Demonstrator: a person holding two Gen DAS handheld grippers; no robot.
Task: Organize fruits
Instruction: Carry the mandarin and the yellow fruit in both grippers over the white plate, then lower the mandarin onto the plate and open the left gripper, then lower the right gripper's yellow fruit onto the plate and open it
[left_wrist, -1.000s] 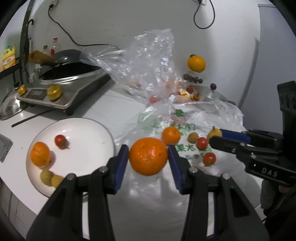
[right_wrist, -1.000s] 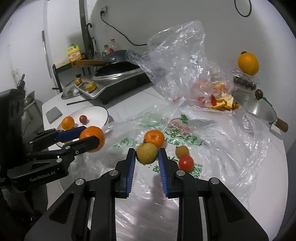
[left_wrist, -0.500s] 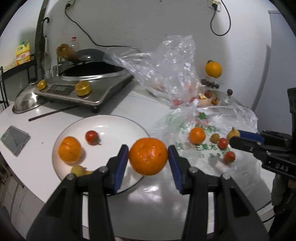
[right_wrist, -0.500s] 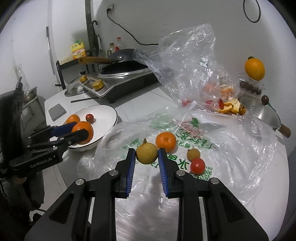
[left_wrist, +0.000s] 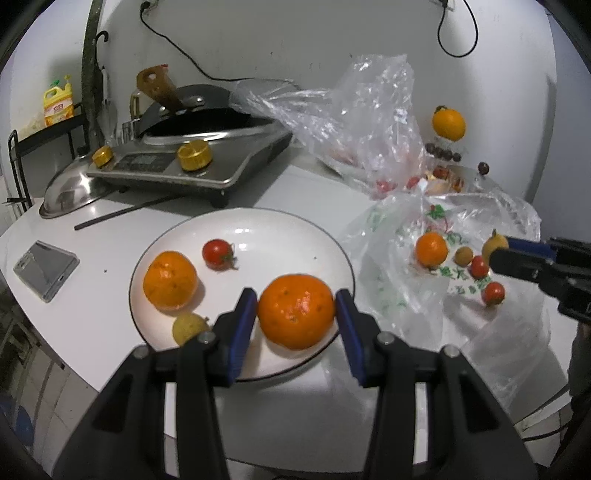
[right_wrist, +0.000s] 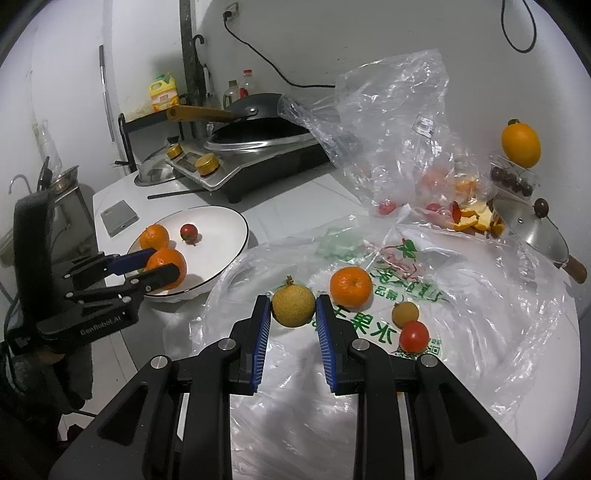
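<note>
The left hand-held gripper (left_wrist: 296, 317) is clamped on a big orange (left_wrist: 296, 316), its blue pads pressing both sides of the pitted, glossy peel. It holds the fruit over the near edge of the white plate (left_wrist: 295, 236); whether the fruit touches the plate cannot be told. In the right wrist view the same gripper (right_wrist: 164, 266) shows from the side, its black body printed "GenRobot.AI".

The right hand-held gripper (right_wrist: 291, 314) is closed tight on a small round yellow-brown fruit (right_wrist: 293, 305) with a rough skin and a short stem on top, held above the flattened plastic bag (right_wrist: 480, 332).

On the plate, beyond the held orange, lie a second orange (left_wrist: 170, 279), a small yellow fruit (left_wrist: 189, 327) near the rim, and a cherry tomato (left_wrist: 218, 253) further back (its green stalk still attached).

On the flattened bag, past the right gripper, sit a tangerine (right_wrist: 350, 287), a small brown fruit (right_wrist: 405, 313) and a red tomato (right_wrist: 414, 336) touching each other. The bag carries green Chinese print, of which the characters 水果 can be read, and a small square code.

Further off on the white counter (left_wrist: 314, 192) are a grey phone (left_wrist: 46, 264), a stove (left_wrist: 192, 166) with gold knobs and a dark pan on it, a crumpled clear bag (right_wrist: 388, 129) with peel and red fruit inside, and a pot lid (right_wrist: 532, 232). At the back stands a yellow bottle (right_wrist: 162, 92); its label is too small to read.
</note>
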